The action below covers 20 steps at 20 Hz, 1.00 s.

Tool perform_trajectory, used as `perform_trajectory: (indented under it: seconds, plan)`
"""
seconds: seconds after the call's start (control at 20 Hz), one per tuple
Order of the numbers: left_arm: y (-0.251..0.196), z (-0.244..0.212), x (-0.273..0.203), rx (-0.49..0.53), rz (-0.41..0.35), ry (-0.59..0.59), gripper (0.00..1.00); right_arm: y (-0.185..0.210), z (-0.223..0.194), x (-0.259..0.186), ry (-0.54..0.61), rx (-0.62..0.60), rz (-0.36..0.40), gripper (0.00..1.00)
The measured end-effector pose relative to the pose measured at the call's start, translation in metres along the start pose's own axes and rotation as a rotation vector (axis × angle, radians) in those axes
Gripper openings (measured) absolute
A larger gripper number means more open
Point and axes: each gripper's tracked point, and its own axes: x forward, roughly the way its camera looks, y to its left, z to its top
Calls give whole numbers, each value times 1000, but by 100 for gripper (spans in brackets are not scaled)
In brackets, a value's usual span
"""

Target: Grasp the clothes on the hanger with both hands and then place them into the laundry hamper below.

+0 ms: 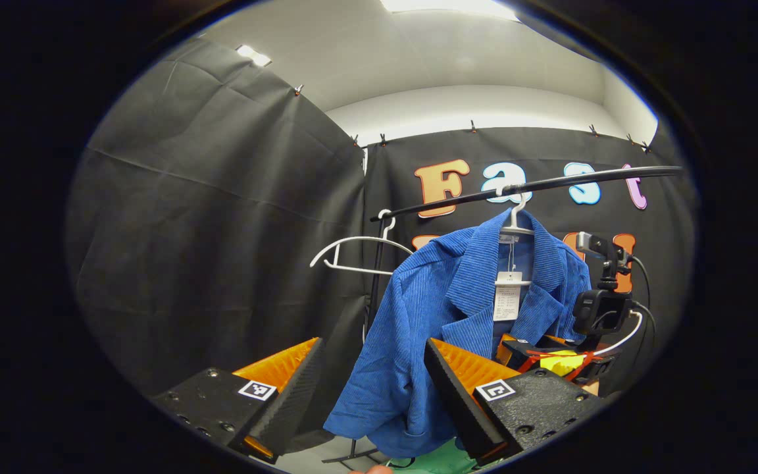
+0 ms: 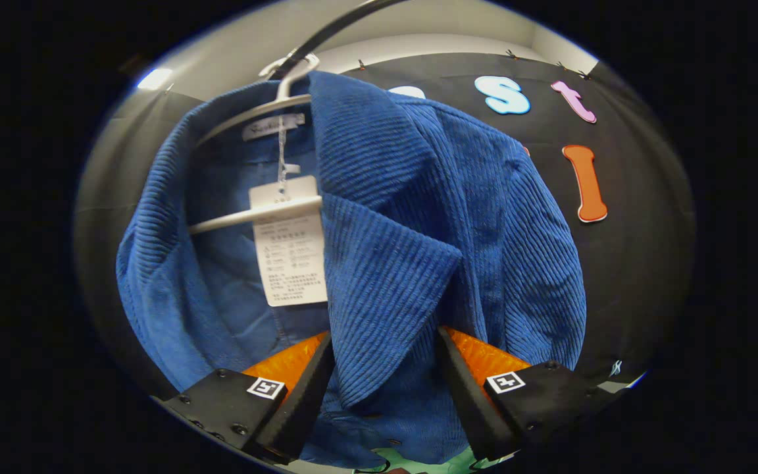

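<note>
Corduroy in a strong blue, ribbed and fairly stiff-looking, makes up the short jacket (image 1: 458,309) that hangs on a white plastic hanger (image 2: 254,214) from the black metal rail (image 1: 550,184), with a white paper tag (image 2: 290,257) dangling inside the open collar. A second, bare white hanger (image 1: 359,253) sits further along the same rail.

The right tool (image 2: 385,388) is wide open with the jacket's front lapel hanging down between its two fingers; the fabric lies in the gap, apparently touching at least one finger, but it is not pinched. The left tool (image 1: 369,395) is also wide open and holds nothing, with the jacket's lower side and hem beyond its fingertips.

To do this grasp well, I would judge that the right tool should push a little deeper before closing, so it takes a thick fold of lapel and front panel, not only the edge. The left tool should come in to the opposite shoulder or side and close on a full fold too. Lifting both together, up and off the hanger's arms, should stop the hanger being dragged along. Something green shows at the bottom edge below the jacket, possibly the hamper; I cannot tell.
</note>
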Motion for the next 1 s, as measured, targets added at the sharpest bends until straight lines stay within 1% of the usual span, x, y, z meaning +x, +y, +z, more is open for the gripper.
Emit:
perform_trajectory:
  seconds: [0.1,0.2,0.25,0.3,0.35,0.45,0.5,0.55,0.6,0.7,0.75,0.8,0.85,0.9,1.0]
  plan:
    - [-2,0,0,0,-17,-2,92,-8,2,1,-2,40,12,96]
    - [-6,-2,0,0,-37,-1,92,-27,7,-1,-7,69,26,73]
    - [-11,-3,3,-2,-47,1,95,-39,12,-1,-10,70,21,61]
    - [-18,-6,7,-5,-61,4,95,-50,17,-2,-19,63,10,49]
    - [-24,-8,11,-11,-77,8,92,-62,24,-6,-34,53,-12,38]
    - [-38,-12,14,-27,-118,14,92,-75,35,-19,-63,14,-31,15]
    - [-47,-15,16,-39,-142,17,92,-78,45,-27,-92,-1,-27,8]
    - [-57,-18,19,-53,-166,23,92,-81,54,-34,-123,-21,-24,8]
    - [-68,-22,24,-68,-191,30,92,-81,65,-46,-155,-42,-18,2]
    - [-88,-31,33,-96,-226,46,92,-84,87,-71,-218,-60,-3,14]
    - [-98,-35,39,-104,-240,50,92,-88,99,-83,-244,-60,-3,8]
    - [-104,-38,45,-106,-244,47,95,-92,109,-92,-270,-59,1,8]
    - [-110,-43,50,-104,-245,46,95,-95,119,-100,-285,-65,2,8]
    - [-116,-49,58,-102,-250,51,92,-97,123,-103,-296,-74,2,8]
    - [-131,-61,68,-105,-268,68,92,-97,136,-120,-330,-92,12,8]
